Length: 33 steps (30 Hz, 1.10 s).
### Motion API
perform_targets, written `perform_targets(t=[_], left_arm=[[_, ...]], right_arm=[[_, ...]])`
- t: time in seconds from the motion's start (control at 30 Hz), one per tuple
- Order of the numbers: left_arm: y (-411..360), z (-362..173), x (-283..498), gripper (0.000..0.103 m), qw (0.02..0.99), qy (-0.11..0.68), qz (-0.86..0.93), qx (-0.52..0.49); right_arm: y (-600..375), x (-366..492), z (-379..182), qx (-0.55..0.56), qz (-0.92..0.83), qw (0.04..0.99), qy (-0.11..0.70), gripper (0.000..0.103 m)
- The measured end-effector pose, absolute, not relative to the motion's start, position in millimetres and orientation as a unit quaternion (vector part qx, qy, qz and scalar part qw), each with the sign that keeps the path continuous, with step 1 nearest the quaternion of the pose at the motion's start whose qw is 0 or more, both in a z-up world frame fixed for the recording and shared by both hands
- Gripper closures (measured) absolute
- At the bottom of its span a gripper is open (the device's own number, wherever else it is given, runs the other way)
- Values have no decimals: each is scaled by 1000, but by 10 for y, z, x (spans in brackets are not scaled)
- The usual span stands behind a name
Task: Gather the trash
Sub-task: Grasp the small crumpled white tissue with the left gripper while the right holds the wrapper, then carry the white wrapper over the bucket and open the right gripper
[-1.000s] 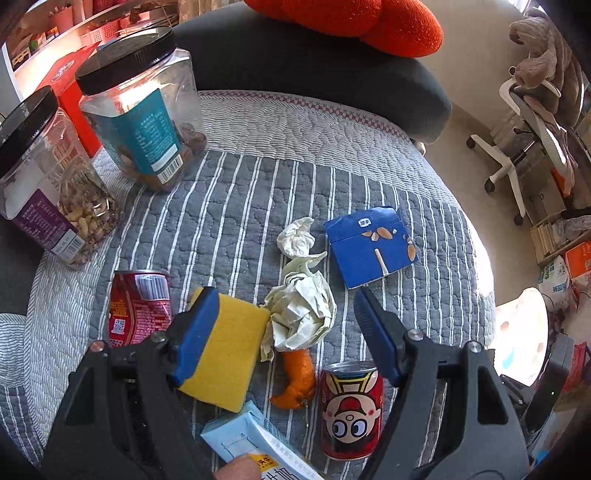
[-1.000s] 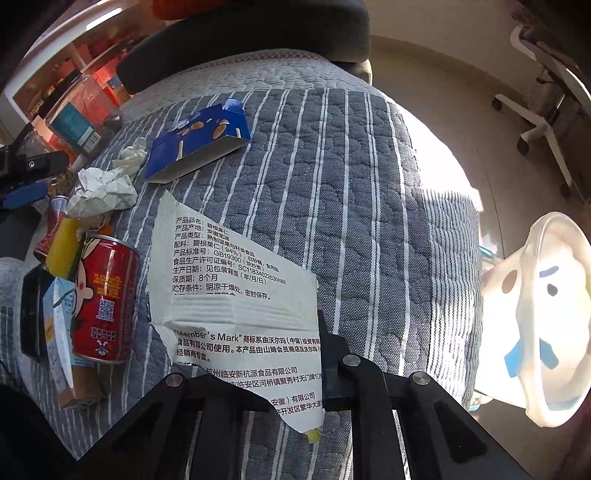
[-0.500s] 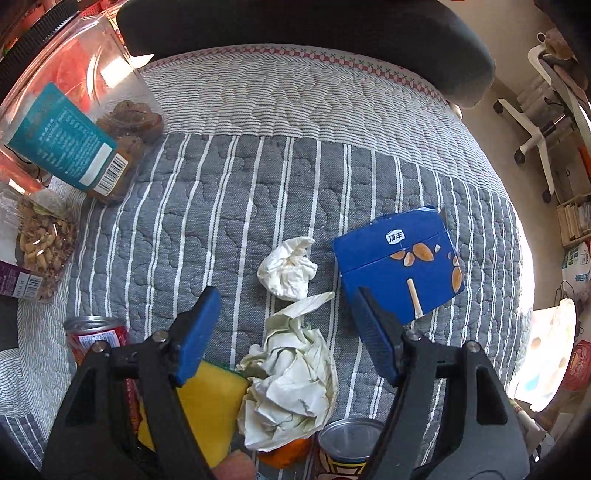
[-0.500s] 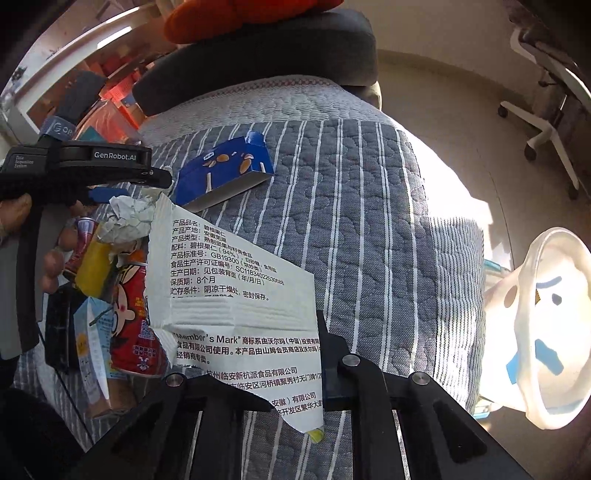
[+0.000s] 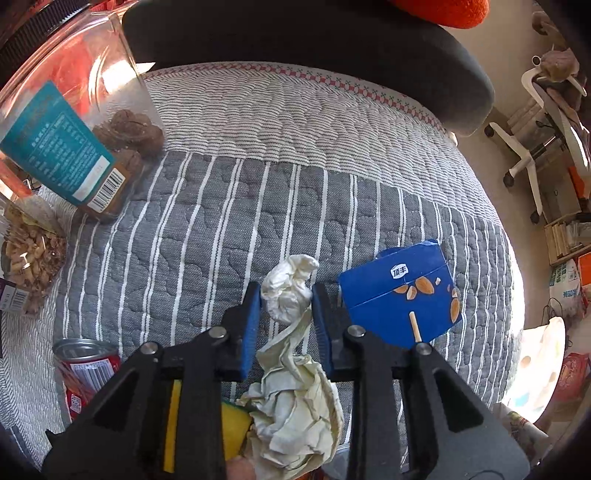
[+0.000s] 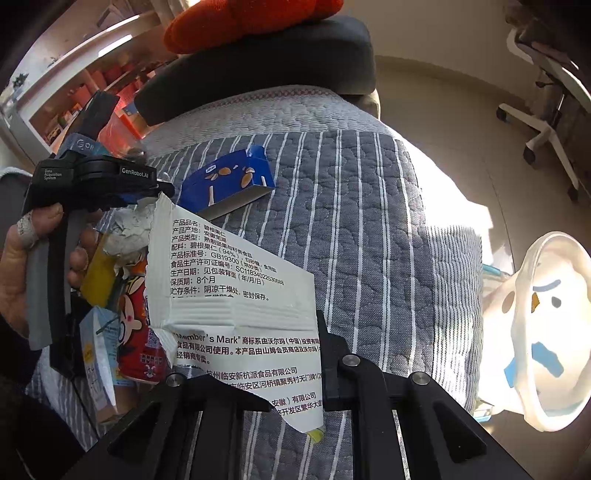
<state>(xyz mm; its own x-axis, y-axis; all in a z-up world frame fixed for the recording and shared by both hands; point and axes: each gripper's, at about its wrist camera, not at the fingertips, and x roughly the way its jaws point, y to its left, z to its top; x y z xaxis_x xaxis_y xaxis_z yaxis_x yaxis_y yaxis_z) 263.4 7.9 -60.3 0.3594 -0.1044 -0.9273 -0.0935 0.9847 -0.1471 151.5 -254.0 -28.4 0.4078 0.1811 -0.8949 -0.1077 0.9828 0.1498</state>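
The left hand-held gripper (image 5: pixel 285 306) pinched a small crumpled tissue wad (image 5: pixel 287 291) between its blue pads, a blue snack box (image 5: pixel 402 301) just right of it. The right hand-held gripper (image 6: pixel 243 369) held a torn white wrapper (image 6: pixel 229 291) above the striped quilt (image 6: pixel 369 221).

Striped quilt (image 5: pixel 207 236) carries blue carton (image 5: pixel 402 302), jars (image 5: pixel 74 147)

A lived-in home room; a quilted striped cover (image 5: pixel 229 221) over a seat, an orange cushion (image 6: pixel 251 22) on the far backrest, a white swivel chair (image 6: pixel 546 110) far right, snack jars (image 5: pixel 70 136) at left.
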Motion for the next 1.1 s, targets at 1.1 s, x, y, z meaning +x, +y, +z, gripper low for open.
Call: perform_targets(t=[1.1], left_arm=[[-218,253,1191,73,866,448,-118,-189]], right_arm=[[-3787,891,632,101,-90,933,335,86]])
